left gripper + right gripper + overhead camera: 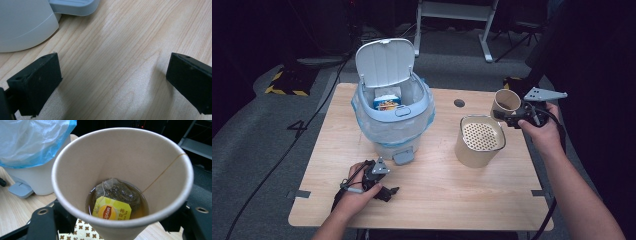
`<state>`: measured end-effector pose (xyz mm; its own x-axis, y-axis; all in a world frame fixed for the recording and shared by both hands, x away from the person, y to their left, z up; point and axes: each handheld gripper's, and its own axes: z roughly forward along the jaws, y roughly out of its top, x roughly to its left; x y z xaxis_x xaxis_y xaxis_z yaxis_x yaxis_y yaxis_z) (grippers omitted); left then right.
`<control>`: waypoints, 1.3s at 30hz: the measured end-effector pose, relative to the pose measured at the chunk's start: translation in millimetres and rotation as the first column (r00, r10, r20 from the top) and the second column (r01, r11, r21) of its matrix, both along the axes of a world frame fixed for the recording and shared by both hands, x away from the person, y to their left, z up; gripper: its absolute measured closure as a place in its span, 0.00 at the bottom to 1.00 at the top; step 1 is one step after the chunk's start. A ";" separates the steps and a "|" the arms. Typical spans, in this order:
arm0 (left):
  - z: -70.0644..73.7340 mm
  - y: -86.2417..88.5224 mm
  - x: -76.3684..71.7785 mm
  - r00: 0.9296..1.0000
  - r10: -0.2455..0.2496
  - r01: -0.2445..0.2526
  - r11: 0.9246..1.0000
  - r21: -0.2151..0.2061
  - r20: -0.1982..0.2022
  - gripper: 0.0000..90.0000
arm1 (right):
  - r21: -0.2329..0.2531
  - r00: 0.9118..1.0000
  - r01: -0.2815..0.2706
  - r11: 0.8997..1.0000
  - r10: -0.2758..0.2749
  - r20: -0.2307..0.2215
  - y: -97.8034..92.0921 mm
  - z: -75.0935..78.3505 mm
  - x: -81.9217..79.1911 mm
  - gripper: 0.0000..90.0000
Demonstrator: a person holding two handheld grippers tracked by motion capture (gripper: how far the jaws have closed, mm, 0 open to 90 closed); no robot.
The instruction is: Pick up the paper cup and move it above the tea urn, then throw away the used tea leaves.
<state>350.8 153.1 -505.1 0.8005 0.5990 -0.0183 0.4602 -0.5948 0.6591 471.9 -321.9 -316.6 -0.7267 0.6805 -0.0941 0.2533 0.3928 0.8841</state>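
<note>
Left claw (387, 192): resting low on the near part of the desk (437, 200), jaws spread wide over bare wood, pinching nothing.
Right claw (507, 116): gripping the paper cup (506, 102) by its wall, one jaw either side, and holding it up at the far right.
Cup contents: a little brown tea is sitting in the bottom, with a soaked tea bag (117, 191) and its yellow tag (111, 209) lying in it; the string is running up the inner wall to the rim.
Handling: thin paper, light, easy to crush, I'd say. Squeezing mid-wall gently looks safest, and keeping it upright, or the liquid is going to spill.
Strainer pot (479, 141): standing just beside the cup, perforated top facing up.
Bin (393, 122): lid (384, 62) standing open, blue liner folded over the rim, a small carton inside, pedal (403, 157) facing the person.
</note>
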 end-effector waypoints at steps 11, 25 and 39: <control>0.0 0.0 0.0 1.000 0.000 0.000 1.000 0.000 -0.001 0.00 | -0.079 1.000 -0.005 0.997 0.006 0.010 2.2 -5.8 -3.0 0.33; 0.0 0.0 0.0 1.000 0.000 0.000 1.000 0.000 0.000 0.00 | -0.301 0.985 0.034 0.953 0.019 0.171 10.7 -2.0 -9.7 0.34; 0.0 0.0 0.0 1.000 0.001 -0.001 1.000 -0.001 0.000 0.00 | -0.707 0.889 0.175 0.685 0.198 0.412 34.5 -8.5 -21.9 0.35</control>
<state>350.8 153.1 -505.2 0.8002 0.5994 -0.0188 0.4606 -0.5942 0.6593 450.0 -287.3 -325.1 -0.4875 0.2561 -0.8347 -0.0793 0.9391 0.3345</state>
